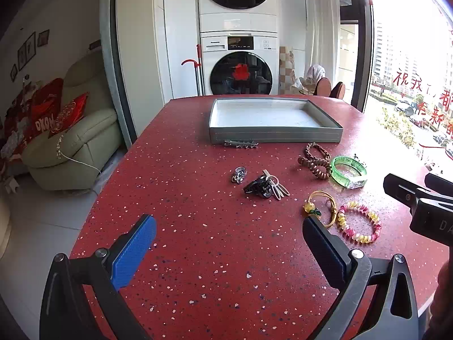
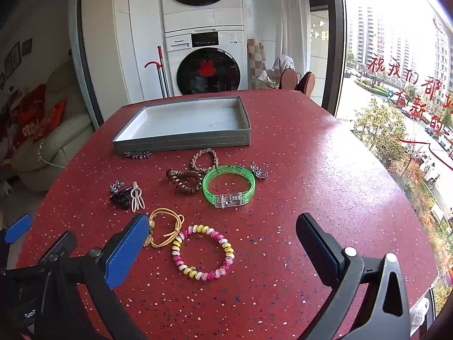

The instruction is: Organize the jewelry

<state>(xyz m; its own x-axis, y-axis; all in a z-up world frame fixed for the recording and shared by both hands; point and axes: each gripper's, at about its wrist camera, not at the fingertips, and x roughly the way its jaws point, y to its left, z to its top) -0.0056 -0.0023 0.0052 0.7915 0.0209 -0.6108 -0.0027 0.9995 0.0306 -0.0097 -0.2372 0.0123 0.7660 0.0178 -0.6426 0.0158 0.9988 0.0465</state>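
Starting with nothing gathered yet: my right tool (image 2: 220, 243) and my left tool (image 1: 229, 238) both hang spread wide and empty above the table (image 2: 311, 170). The pink-and-yellow bracelet (image 2: 203, 252) lies between my right fingers, so I judge it the first pick; I should lower one finger inside the loop, pinch the beads, and avoid snagging the yellow cord bracelet (image 2: 165, 226) touching it at 10 o'clock. The grey tray (image 2: 181, 138) waits empty at 12 o'clock, the green bangle (image 2: 228, 184) before it. The speckled red table stands beside a stacked washer and dryer (image 2: 203, 42) and a bright window (image 2: 396, 85).
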